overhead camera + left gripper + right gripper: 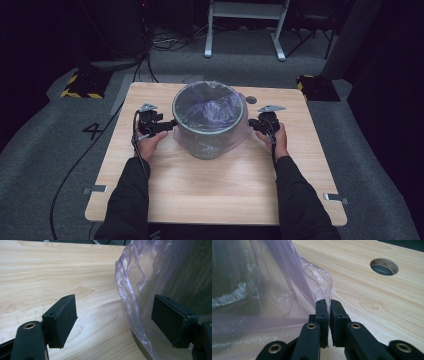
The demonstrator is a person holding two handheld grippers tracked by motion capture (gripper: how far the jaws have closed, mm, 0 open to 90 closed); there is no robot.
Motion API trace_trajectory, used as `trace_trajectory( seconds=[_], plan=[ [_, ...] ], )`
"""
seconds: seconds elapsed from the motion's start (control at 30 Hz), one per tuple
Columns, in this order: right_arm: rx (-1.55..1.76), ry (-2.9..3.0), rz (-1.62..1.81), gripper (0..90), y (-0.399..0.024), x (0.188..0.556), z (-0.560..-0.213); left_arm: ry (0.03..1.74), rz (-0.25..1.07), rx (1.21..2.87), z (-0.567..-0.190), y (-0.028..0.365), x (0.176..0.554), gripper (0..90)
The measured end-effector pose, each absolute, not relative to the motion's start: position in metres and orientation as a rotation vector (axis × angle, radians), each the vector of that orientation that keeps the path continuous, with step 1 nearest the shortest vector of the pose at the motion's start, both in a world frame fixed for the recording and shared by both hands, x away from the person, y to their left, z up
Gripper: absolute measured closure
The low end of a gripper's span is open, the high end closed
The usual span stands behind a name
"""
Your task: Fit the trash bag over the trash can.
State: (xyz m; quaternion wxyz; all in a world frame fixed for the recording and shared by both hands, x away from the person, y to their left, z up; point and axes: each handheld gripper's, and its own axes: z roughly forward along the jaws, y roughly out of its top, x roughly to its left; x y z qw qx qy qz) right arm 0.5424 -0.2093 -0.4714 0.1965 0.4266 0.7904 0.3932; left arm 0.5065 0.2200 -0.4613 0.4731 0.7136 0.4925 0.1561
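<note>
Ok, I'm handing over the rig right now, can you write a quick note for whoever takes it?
Left gripper: open, jaws wide apart beside the bag's edge, holding nothing.
Right gripper: jaws almost shut with a slim gap; the bag's edge sits at the tips, but whether it is pinched is unclear.
Bin: upright mid-table, between the grippers.
Bag: lines the bin, folded over the rim, skirt loose down the outside.
Done: liner in and over the rim.
Left: probably checking the right side, then smoothing the overhang.

Quick count: one round grey bin (209,134), one thin purple plastic liner bag (212,107) in it, two black two-jaw grippers at nine (167,126) and three o'clock (252,123), one light wooden table (215,195).
</note>
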Motion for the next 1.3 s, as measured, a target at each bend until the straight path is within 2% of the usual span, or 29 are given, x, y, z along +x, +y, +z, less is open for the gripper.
trace_trajectory(
  seconds=[0.1, 0.23, 0.33, 0.4, 0.5, 0.63, 0.7, 0.83, 0.93, 1.3],
  plan=[
    [1.192, 2.207, 1.096, 78.6, -0.210, 0.542, -0.470, 1.180, 0.425, 1.785, -0.455, 0.221, 0.502, 19.5],
    [1.191, 2.205, 1.120, 64.2, -0.214, 0.541, -0.467, 1.132, 0.458, 1.858, -0.449, 0.221, 0.495, 18.3],
    [1.175, 2.213, 1.158, 65.4, -0.219, 0.538, -0.464, 1.089, 0.457, 1.906, -0.449, 0.218, 0.489, 18.1],
    [1.160, 2.242, 1.193, 73.8, -0.221, 0.537, -0.464, 1.057, 0.431, 1.932, -0.449, 0.215, 0.486, 19.0],
    [1.139, 2.268, 1.224, 83.9, -0.221, 0.536, -0.466, 1.006, 0.425, 1.965, -0.452, 0.209, 0.481, 28.8],
    [1.095, 2.313, 1.199, 86.6, -0.217, 0.534, -0.470, 0.982, 0.423, 1.970, -0.455, 0.206, 0.477, 40.0],
    [1.059, 2.327, 1.205, 90.0, -0.215, 0.531, -0.470, 0.963, 0.434, 1.985, -0.456, 0.205, 0.474, 48.3],
    [1.023, 2.360, 1.166, 90.0, -0.212, 0.527, -0.475, 0.913, 0.441, 2.034, -0.459, 0.203, 0.471, 74.6],
    [1.019, 2.389, 1.134, 90.0, -0.208, 0.526, -0.482, 0.912, 0.446, 2.059, -0.463, 0.201, 0.471, 87.4],
    [1.041, 2.412, 1.077, 90.0, -0.198, 0.529, -0.497, 0.948, 0.452, 2.109, -0.480, 0.201, 0.474, 89.5]
  ],
)
